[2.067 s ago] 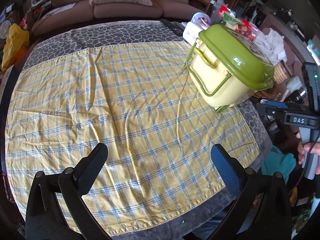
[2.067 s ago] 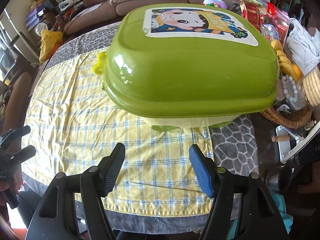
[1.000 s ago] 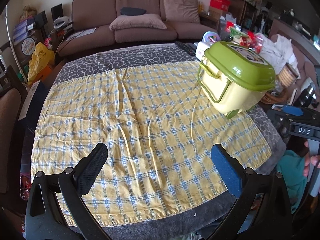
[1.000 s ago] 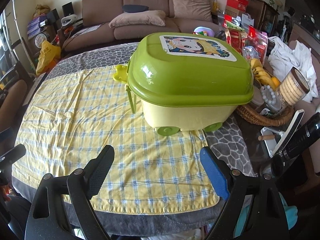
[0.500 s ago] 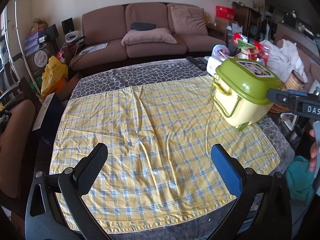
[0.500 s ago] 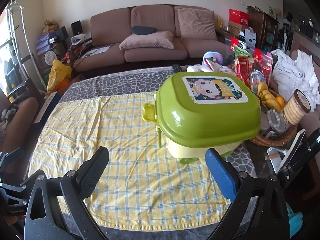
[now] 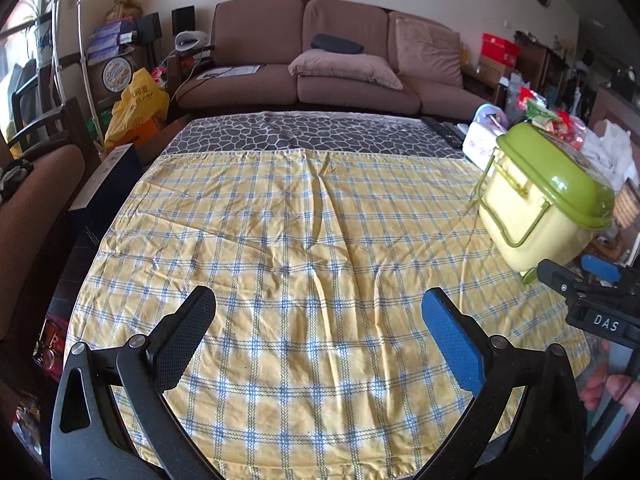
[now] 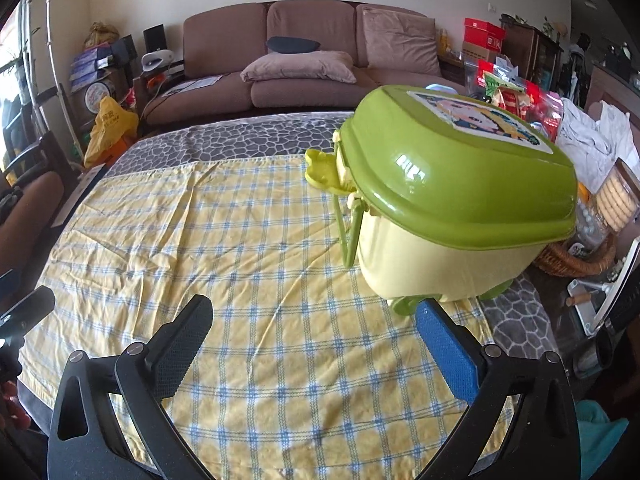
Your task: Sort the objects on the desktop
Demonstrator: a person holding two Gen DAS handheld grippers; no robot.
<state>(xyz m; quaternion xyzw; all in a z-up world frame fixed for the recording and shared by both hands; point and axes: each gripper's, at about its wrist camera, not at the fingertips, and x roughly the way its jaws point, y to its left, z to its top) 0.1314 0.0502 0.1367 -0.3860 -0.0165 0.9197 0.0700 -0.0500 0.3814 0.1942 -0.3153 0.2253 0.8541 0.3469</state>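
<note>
Each black hand-held gripper [image 7: 318, 334] has one blue pad [image 7: 450, 336].

The cloth [image 7: 304, 236] was yellow, checked with blue and white lines. Beyond the cloth the worktop [image 7: 304, 134] wore a grey cover veined pale like cracked stone. At the cloth's right edge the box [image 8: 432, 256] was pale yellow under a glossy olive-green lid [image 8: 460, 172] bearing a cartoon sticker [image 8: 480, 118] in blue, yellow and white; its handle [image 8: 346, 232] and wheel [image 8: 404, 304] were lime green. Each tool, left [image 7: 320, 332] and right [image 8: 314, 336], was black, one pad black and stippled, the other blue. Behind the cloth the sofa [image 7: 340, 60] was dusty brown-pink.
</note>
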